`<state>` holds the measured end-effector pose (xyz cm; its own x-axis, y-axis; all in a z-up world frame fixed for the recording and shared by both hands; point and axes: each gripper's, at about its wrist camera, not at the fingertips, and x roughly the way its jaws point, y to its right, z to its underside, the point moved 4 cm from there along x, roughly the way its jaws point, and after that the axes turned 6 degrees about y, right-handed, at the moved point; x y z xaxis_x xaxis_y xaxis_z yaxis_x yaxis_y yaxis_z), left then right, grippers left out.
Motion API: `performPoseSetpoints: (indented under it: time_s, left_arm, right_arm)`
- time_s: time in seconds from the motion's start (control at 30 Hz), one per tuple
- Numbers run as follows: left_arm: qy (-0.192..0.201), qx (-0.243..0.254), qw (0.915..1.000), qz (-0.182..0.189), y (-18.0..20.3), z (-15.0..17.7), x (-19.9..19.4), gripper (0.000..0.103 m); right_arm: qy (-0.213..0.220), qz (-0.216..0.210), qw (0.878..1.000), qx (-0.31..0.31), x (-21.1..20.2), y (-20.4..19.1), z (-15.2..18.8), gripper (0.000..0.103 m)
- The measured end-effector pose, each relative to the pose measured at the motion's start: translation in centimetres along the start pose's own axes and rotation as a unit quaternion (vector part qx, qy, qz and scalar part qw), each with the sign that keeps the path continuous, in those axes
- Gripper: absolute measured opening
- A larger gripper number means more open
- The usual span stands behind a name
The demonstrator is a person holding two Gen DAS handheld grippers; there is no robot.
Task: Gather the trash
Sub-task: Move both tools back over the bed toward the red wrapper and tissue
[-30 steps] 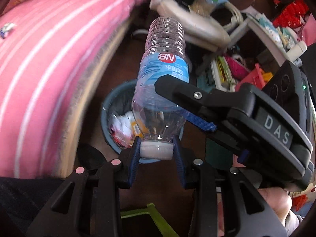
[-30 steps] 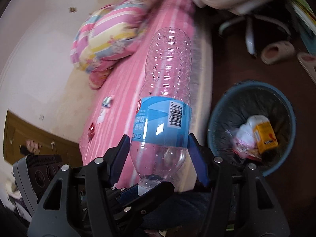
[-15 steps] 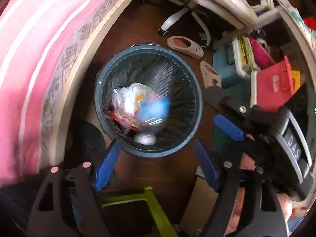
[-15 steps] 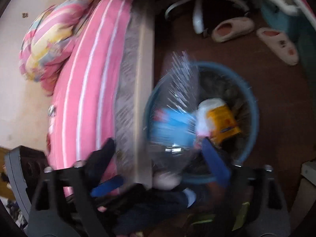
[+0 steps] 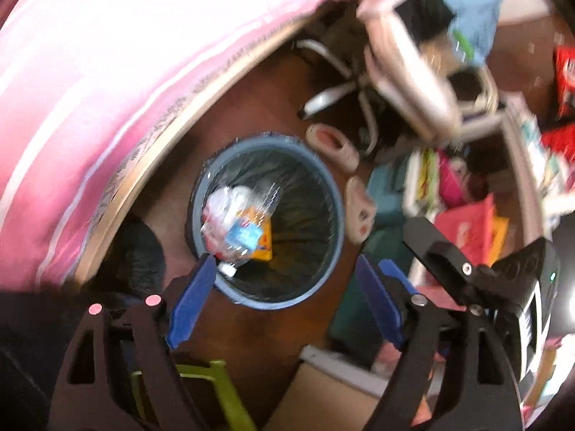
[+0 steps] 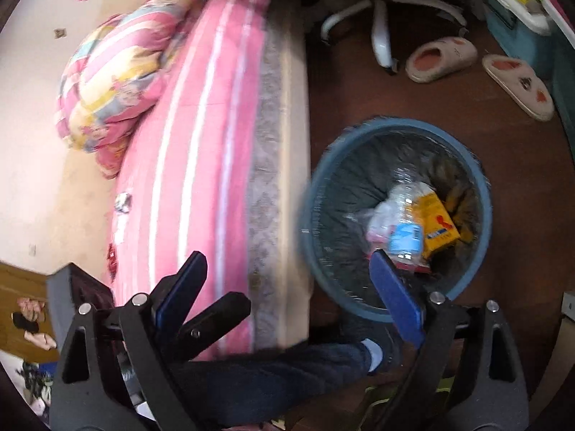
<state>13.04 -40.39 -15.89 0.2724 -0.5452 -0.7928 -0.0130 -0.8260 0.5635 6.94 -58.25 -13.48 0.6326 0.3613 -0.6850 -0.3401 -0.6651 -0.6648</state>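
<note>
Clear plastic bottle point(image 5: 240, 223) lies inside the blue bin point(image 5: 325, 273), on top of the crumpled white wrappers point(image 6: 381, 216) and against the yellow carton point(image 6: 439, 225). Its long axis runs near-to-far in your left view, white cap point(image 5: 227, 270) toward you by the near-left rim, base pointing away; the blue label point(image 6: 406, 237) faces up. Your left gripper point(image 5: 284, 296) has just been opening and now stands wide with nothing between its blue pads point(image 5: 189, 305); the bin sits below in the gap. Your right gripper point(image 6: 293, 296) also has just been opening, spread wide and empty, hanging over the mattress edge and the bin's near rim. Hard to read: the bottle's ribbed body is see-through and smeared, so its outline blends with the wrappers. The right tong's right pad point(image 6: 395, 296) covers the bottle's near end in that view. The bin's near rim is partly cut by both tools. The pink striped bed point(image 6: 201, 165) lies left of the bin; two slippers point(image 6: 442, 58) rest on the dark floor beyond, far right. Shelf clutter at far right is blurred.
</note>
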Motion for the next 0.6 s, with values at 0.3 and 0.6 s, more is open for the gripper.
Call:
performPoseSetpoints:
  time_s: [0.3, 0.6]
  left_arm:
    - [0.106, -0.082, 0.9848, 0.11, -2.3, -1.7, -9.3, 0.081]
    - [0.196, -0.113, 0.9623, 0.151, -7.5, -3.2, -19.5, 0.085]
  right_arm:
    - [0.016, -0.068, 0.994, -0.081, -2.3, -10.2, 1.7, 0.091]
    - [-0.009, -0.144, 0.977, -0.154, -1.6, -21.6, 4.7, 0.094]
